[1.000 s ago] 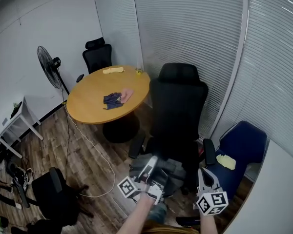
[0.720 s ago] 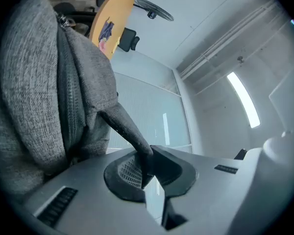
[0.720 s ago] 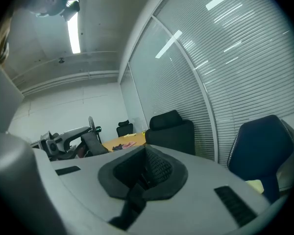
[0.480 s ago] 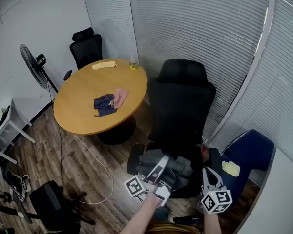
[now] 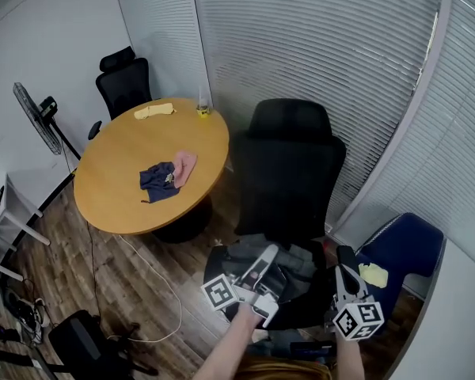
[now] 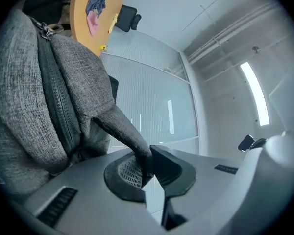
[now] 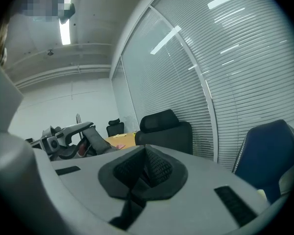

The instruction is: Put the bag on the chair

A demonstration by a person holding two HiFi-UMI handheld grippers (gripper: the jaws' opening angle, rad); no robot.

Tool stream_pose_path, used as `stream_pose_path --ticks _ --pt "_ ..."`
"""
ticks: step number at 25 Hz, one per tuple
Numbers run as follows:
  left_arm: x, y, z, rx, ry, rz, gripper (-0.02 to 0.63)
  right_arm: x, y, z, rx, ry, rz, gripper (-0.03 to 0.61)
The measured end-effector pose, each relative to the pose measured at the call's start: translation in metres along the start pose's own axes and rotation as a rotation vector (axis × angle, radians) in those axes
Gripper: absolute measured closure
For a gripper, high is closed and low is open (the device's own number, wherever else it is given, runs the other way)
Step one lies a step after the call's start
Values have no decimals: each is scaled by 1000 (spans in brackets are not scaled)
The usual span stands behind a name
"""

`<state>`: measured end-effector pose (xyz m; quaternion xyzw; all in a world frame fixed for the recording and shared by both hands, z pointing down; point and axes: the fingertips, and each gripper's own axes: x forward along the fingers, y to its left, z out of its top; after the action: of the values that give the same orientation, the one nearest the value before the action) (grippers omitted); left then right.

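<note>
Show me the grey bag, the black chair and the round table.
grey bag [image 6: 34,111], left gripper view, its fabric side.
black chair [image 5: 289,172], head view, its backrest.
round table [image 5: 111,165], head view, bare wooden top.

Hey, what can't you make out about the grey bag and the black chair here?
Head view: seat of the black office chair, covered by the grey fabric bag and left tool; whether the bag rests there is unclear.
Left gripper view: the bag's underside, cut off by the edge.
Head view: yellow item on the round wooden table, too small.
</note>
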<state>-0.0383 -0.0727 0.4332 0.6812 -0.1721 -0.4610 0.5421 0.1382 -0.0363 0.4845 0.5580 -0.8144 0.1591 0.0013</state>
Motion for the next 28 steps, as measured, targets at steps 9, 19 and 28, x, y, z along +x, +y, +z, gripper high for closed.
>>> stream_pose_path --ticks 9,19,28 --pt "28 19 5 -3 37 22 572 23 -13 3 15 -20 28 566" --pt "45 46 22 -34 -13 34 572 59 -35 2 37 -1 44 567" --pt "69 68 36 -13 4 79 572 85 -58 4 51 21 29 568"
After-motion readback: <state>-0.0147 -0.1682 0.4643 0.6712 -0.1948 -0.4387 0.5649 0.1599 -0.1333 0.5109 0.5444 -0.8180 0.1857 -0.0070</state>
